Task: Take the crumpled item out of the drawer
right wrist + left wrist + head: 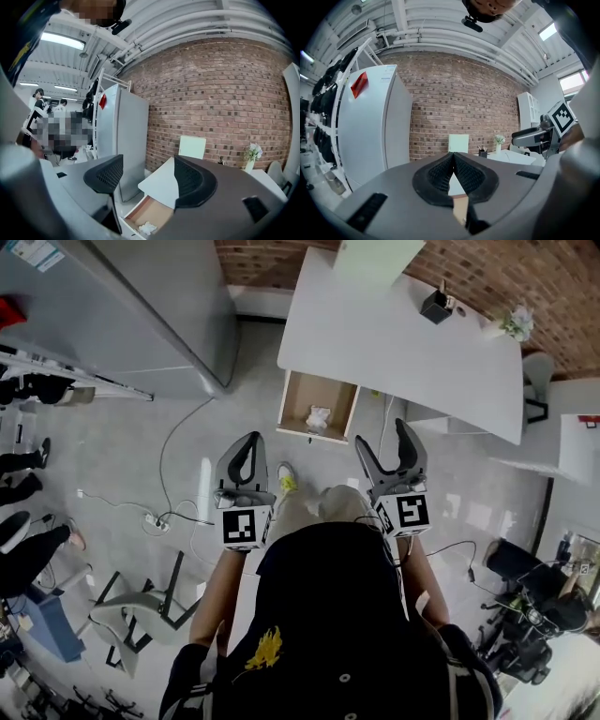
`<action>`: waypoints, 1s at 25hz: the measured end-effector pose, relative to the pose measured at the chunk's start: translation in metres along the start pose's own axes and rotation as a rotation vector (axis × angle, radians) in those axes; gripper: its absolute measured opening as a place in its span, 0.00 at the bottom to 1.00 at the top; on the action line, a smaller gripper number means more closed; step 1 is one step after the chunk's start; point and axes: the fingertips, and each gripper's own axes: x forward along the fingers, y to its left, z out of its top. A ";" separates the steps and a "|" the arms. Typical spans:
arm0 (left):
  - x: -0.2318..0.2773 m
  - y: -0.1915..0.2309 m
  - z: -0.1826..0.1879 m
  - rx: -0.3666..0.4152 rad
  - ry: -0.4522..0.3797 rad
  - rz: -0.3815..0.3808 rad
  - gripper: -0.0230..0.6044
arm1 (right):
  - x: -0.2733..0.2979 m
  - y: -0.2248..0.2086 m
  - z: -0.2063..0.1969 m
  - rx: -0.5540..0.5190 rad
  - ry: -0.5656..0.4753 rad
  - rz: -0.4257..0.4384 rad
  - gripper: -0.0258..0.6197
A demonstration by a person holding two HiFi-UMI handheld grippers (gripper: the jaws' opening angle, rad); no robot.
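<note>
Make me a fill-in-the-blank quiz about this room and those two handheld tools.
1. The drawer under the white table stands ___.
2. The crumpled item lies ___ the drawer.
3. The jaws of the left gripper are ___.
4. The right gripper, with jaws apart, holds ___.

Missing words: open; inside; shut; nothing.

Crumpled item (318,418) too small to identify; drawer (300,399) mostly hidden behind left claw (453,157) in left gripper view.
</note>
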 end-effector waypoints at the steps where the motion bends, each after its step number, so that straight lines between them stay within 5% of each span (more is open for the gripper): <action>1: 0.005 0.003 -0.004 -0.009 0.008 -0.001 0.07 | 0.006 -0.001 -0.005 -0.002 0.015 0.000 0.57; 16: 0.094 0.019 -0.074 -0.055 0.102 -0.012 0.06 | 0.129 -0.017 -0.124 0.001 0.219 0.063 0.57; 25: 0.157 0.002 -0.027 -0.170 0.014 -0.004 0.07 | 0.198 -0.015 -0.280 0.101 0.502 0.141 0.57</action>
